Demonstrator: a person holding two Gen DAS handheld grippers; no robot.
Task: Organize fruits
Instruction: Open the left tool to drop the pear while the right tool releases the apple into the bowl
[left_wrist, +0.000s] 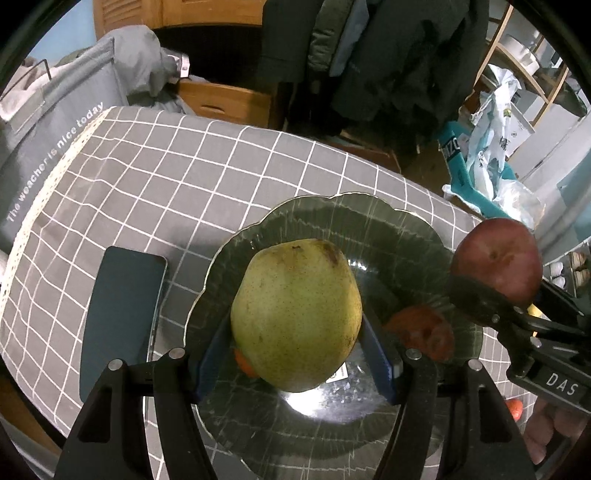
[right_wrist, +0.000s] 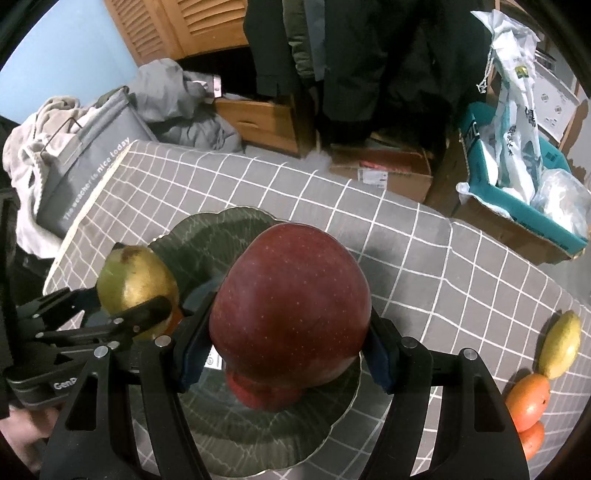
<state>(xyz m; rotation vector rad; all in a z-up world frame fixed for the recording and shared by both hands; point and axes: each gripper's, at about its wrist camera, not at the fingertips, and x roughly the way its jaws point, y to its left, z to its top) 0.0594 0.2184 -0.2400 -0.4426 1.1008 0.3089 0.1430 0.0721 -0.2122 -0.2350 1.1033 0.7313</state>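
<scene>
Room: cluttered, with dark coats hanging at the back, wooden louvred doors and drawers, and a teal cardboard box (right_wrist: 524, 206) of plastic bags to the right.
Surface: table under a grey tablecloth with a white grid (left_wrist: 177, 166); a grey fabric storage bin with white lettering (right_wrist: 88, 173) stands against its far left edge.
Plate: dark green glass plate with a scalloped rim (left_wrist: 332, 210), near the middle of the cloth.
Left gripper (left_wrist: 295, 354): blue-padded fingers clamped on a large yellow-green speckled pear (left_wrist: 297, 314), held over the plate; the pear fills the gap between the pads.
Right gripper (right_wrist: 286, 352): fingers closed on a big dark red apple (right_wrist: 291, 302), held above the plate's right part, just beside the pear.
On the plate: a second red apple (right_wrist: 258, 391) lies directly under the held one; a small orange fruit (left_wrist: 244, 363) peeks out beneath the pear.
Off the plate: a second yellow-green pear (right_wrist: 559, 345) and two orange fruits (right_wrist: 528, 400) lie together near the right edge of the table, well apart from both grippers.
Phone: dark flat smartphone (left_wrist: 122, 317) lies on the cloth just left of the plate.
</scene>
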